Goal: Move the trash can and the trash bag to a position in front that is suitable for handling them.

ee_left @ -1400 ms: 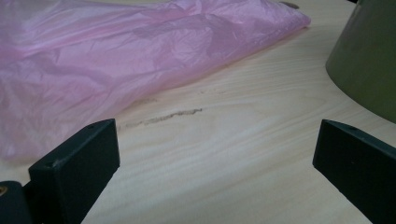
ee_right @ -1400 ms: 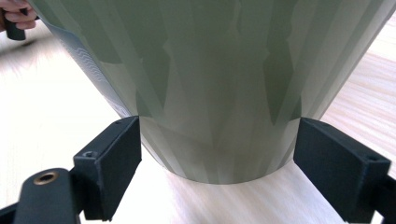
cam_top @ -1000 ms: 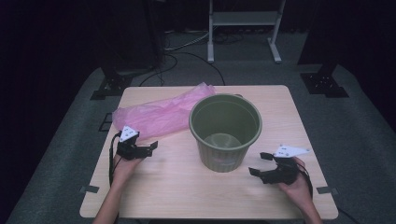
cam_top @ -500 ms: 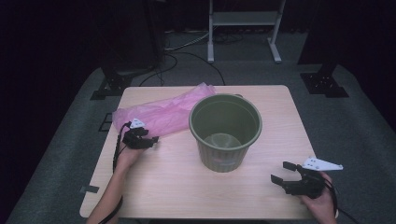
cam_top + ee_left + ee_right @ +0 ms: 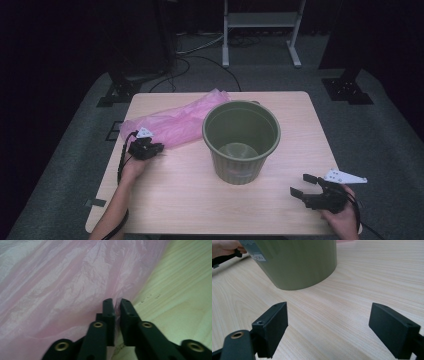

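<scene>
One tool, the left tool (image 5: 117, 305), had just closed, seemingly pinching the pink bag (image 5: 172, 124) near the bench's left edge; right tool (image 5: 306, 184) gaped; bucket (image 5: 241, 141) unlined.

Crumpled, translucent pink plastic bag (image 5: 172, 122) lying flat on the wooden table, touching the upright green bucket's left side.

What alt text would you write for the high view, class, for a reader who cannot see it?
The left gripper is shut on the edge of a pink plastic bag lying beside an olive bucket on a wooden table; the right gripper rests open.
</scene>
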